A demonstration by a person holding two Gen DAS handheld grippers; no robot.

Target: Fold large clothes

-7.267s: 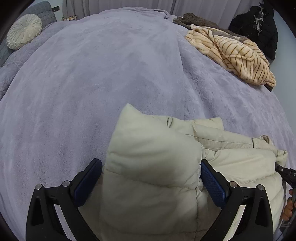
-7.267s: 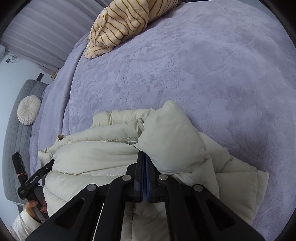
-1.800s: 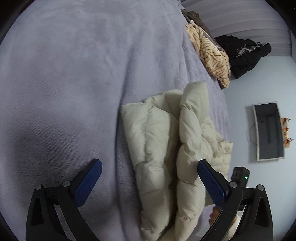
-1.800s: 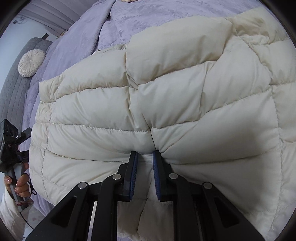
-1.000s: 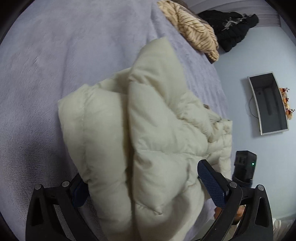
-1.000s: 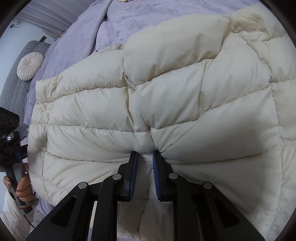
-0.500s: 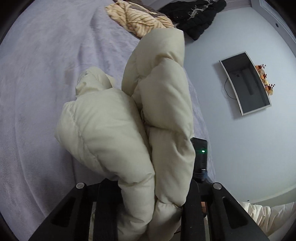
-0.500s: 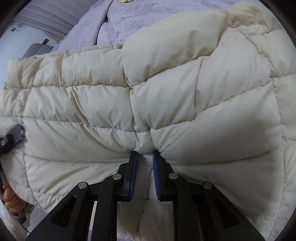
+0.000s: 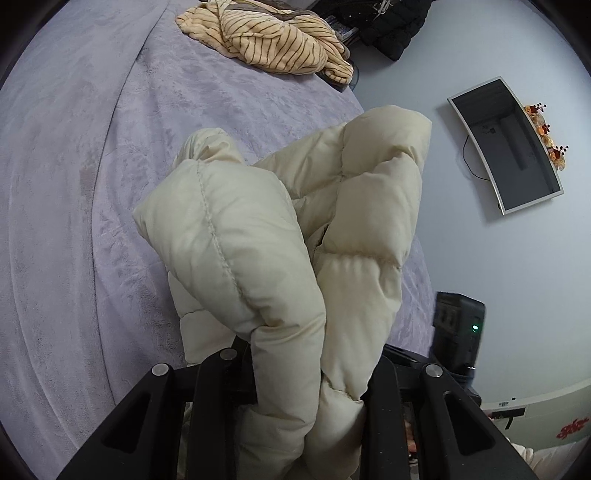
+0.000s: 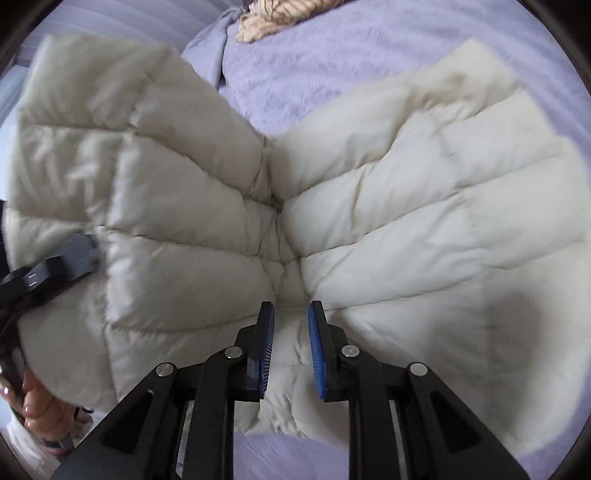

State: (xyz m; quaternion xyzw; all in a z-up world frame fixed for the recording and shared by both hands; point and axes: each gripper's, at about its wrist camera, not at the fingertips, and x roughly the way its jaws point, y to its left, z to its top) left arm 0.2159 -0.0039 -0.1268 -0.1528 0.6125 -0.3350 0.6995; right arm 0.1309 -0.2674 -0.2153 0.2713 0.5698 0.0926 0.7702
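A cream quilted puffer jacket [image 9: 258,236] is bunched and lifted over the purple bed. My left gripper [image 9: 310,369] is shut on a thick fold of it; its pads are hidden by the fabric. In the right wrist view the jacket [image 10: 406,206] fills most of the frame, its left half raised and blurred. My right gripper [image 10: 291,347] has its blue pads [image 10: 317,350] slightly apart around a pinch of the jacket's edge. The left gripper's body [image 10: 48,273] shows at the left edge.
A purple plush blanket [image 9: 74,221] covers the bed. A striped tan garment [image 9: 273,40] and a black coat [image 9: 388,26] lie at the far end. A wall screen [image 9: 506,144] hangs to the right. The right gripper's camera unit [image 9: 458,328] is beside the jacket.
My left gripper has closed on the jacket's fold and lifted it off the bed. The right gripper's pads have parted a little while the jacket's left half swings up.
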